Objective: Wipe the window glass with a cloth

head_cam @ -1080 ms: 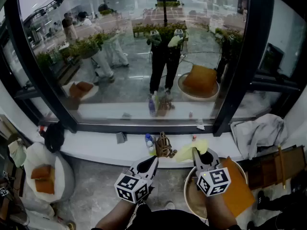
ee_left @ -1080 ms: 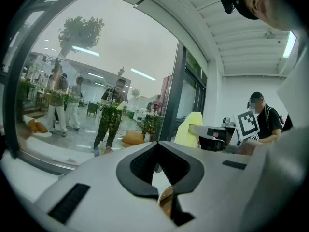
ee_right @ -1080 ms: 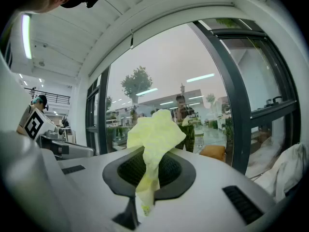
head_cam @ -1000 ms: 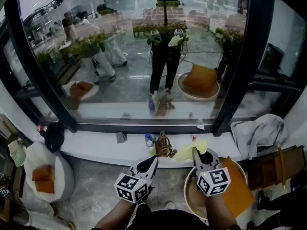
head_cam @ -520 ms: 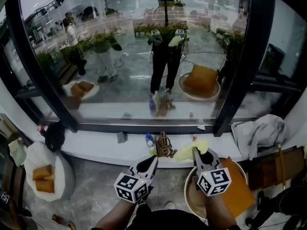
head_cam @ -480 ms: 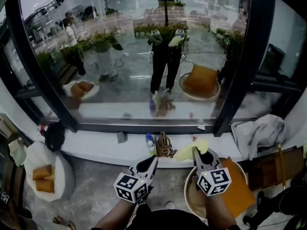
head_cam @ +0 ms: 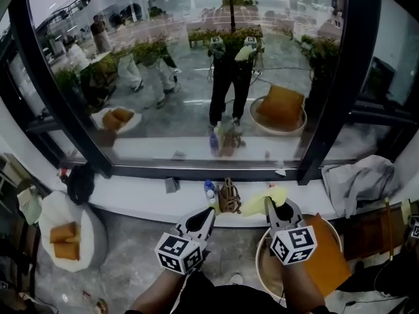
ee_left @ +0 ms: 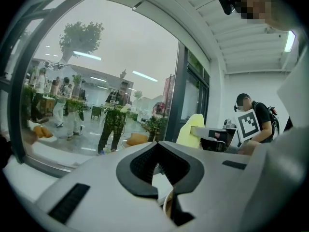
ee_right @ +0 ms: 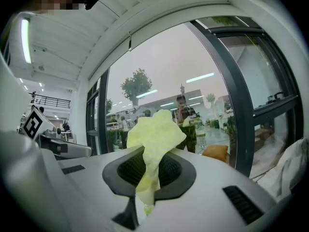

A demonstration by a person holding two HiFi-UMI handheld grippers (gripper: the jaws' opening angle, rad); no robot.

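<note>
In the head view, the left gripper (head_cam: 207, 216) and the right gripper (head_cam: 275, 207) sit low before the window glass (head_cam: 196, 77), with the yellow cloth (head_cam: 256, 204) poking from the right one (over the white sill (head_cam: 141, 198)). The left gripper view shows its jaws closed together, holding nothing. The right gripper view shows the jaws clamped on the cloth, which bunches above them.

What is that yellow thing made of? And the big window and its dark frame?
The yellow cloth, pinched in the right gripper, looks like soft, matte fabric: it crumples and folds. The window glass is smooth, shiny glass: you see through it and it mirrors the person. The dark frame looks like painted metal, straight and smooth, though I can't be sure.
</note>
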